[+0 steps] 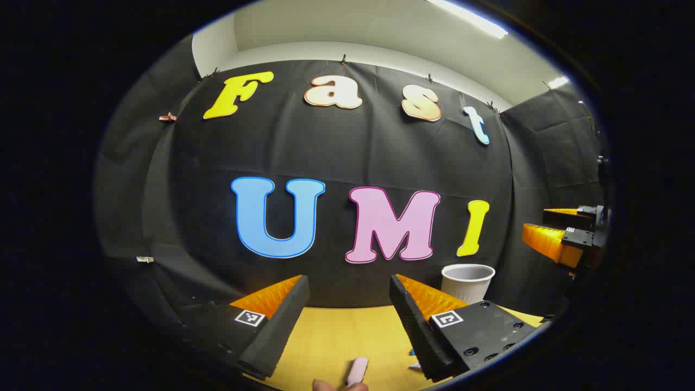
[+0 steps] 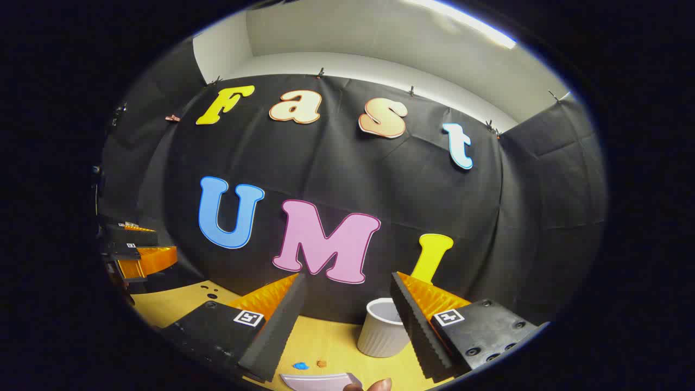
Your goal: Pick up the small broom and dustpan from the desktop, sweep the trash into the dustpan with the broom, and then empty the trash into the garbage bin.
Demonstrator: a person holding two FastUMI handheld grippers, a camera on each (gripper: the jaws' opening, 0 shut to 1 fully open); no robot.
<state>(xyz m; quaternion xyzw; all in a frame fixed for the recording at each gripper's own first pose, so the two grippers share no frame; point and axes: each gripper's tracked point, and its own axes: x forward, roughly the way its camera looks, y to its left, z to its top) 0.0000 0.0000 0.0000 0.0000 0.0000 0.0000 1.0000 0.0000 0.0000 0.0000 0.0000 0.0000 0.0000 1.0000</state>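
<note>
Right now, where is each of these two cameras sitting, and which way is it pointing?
Left gripper view: rides on the left gripper, looking forward over the wooden desktop at the booth wall; its open jaws frame the bottom, the garbage bin stands ahead right, and the right gripper is at the far right.
Right gripper view: rides on the right gripper, facing the same wall; open jaws below, the left gripper at the far left.
Shared: bin, desktop, wall.
</note>
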